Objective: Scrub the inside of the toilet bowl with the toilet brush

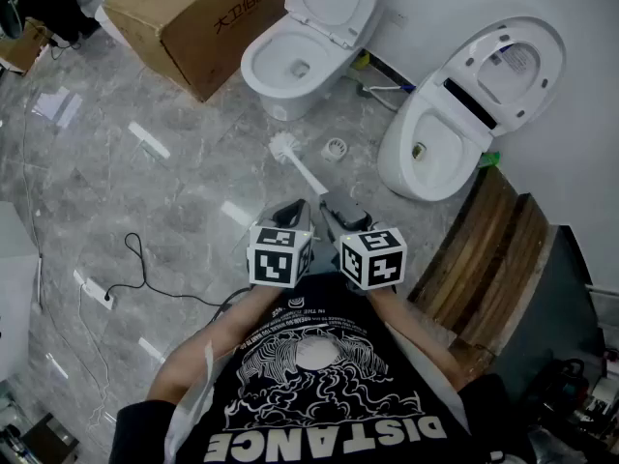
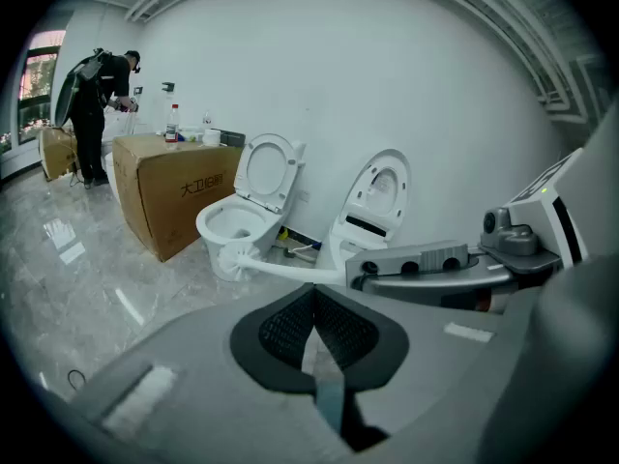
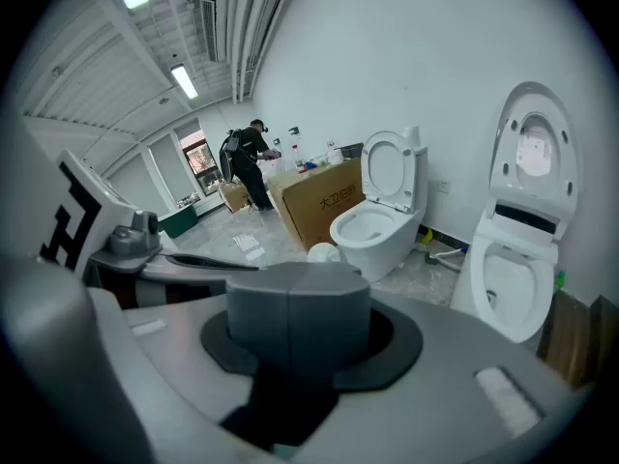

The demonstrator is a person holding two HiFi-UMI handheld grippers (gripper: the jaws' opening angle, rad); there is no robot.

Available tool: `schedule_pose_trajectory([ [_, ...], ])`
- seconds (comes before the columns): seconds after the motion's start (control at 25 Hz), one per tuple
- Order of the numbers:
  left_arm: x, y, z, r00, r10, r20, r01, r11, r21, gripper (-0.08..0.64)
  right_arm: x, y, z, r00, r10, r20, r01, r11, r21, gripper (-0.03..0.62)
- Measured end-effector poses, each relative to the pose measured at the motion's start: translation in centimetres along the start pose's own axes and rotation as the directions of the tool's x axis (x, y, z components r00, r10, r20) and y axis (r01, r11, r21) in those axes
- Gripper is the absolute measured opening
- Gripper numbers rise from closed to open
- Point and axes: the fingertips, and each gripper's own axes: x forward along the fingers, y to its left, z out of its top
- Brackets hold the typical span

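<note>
The left claw (image 2: 311,329) is sitting pressed together, holding nothing, just beside the right claw (image 3: 290,303), which is pinching the toilet brush (image 1: 286,149) by its handle. The bristle head is pointing ahead over the floor (image 1: 145,191), short of the open toilet (image 1: 259,73).

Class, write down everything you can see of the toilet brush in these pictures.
The toilet brush is all white, plastic by its look: a round bristle head on a thin straight handle. The right gripper is shut on the handle's near end, holding it out head-first toward the open toilet by the cardboard box. The head is outside the bowl.
</note>
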Motion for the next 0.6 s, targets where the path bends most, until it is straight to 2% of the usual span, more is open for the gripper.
schedule_pose_trajectory([
  [0.32, -1.1, 1.6, 0.3, 1.0, -0.002, 0.016, 0.002, 1.0, -0.005, -0.006, 0.7, 2.0, 0.6, 1.0, 0.014, 0.008, -0.014, 1.0, -0.006, 0.149],
  [0.6, -0.2, 2.6, 1.2, 1.0, 0.003, 0.01, -0.002, 1.0, -0.017, -0.006, 1.8, 0.9, 1.4, 1.0, 0.006, 0.004, -0.006, 1.0, 0.015, 0.149],
])
